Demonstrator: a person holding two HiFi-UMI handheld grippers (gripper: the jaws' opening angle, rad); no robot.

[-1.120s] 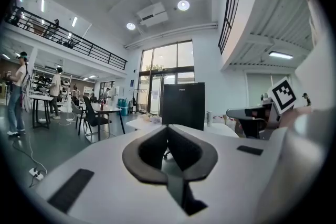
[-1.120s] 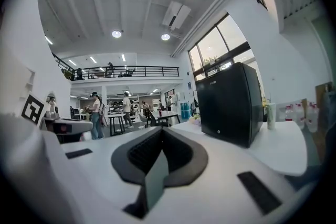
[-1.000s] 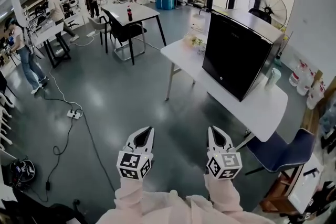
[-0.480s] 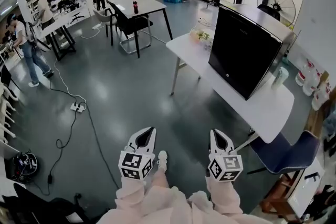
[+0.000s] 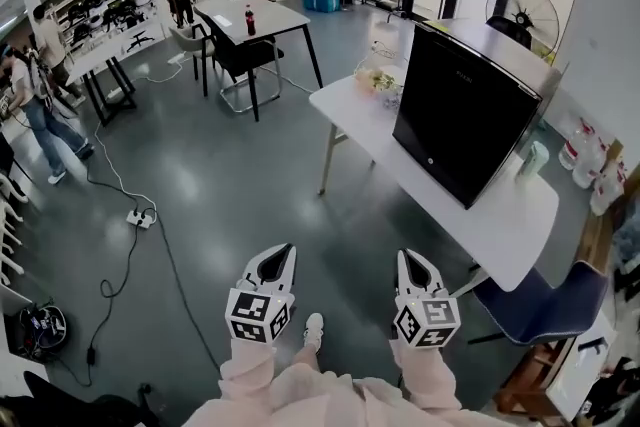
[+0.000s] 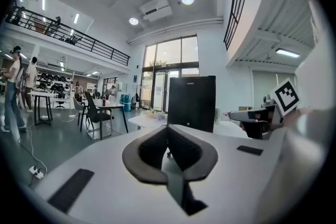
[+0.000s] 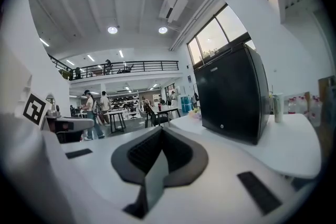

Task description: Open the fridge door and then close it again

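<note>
A small black fridge (image 5: 467, 110) stands with its door closed on a white table (image 5: 500, 225) at the right; it also shows as the fridge (image 6: 191, 102) and the fridge (image 7: 231, 97) in the two gripper views. My left gripper (image 5: 283, 253) and right gripper (image 5: 409, 253) hover side by side over the grey floor, well short of the table. Both point forward, jaws closed together, nothing between them. In the left gripper view the left gripper (image 6: 168, 128) is shut; in the right gripper view the right gripper (image 7: 160, 131) is shut too.
A blue chair (image 5: 535, 300) stands at the table's near end. A white bottle (image 5: 533, 160) sits beside the fridge. A dark table (image 5: 265, 20) with chairs, a power strip (image 5: 140, 218) with cables and several people (image 5: 35, 105) lie to the left. A fan (image 5: 520, 10) stands behind.
The view has shifted toward the fridge and table, which now look slightly nearer. Both grippers stay shut and side by side. A shoe shows between the arms.
</note>
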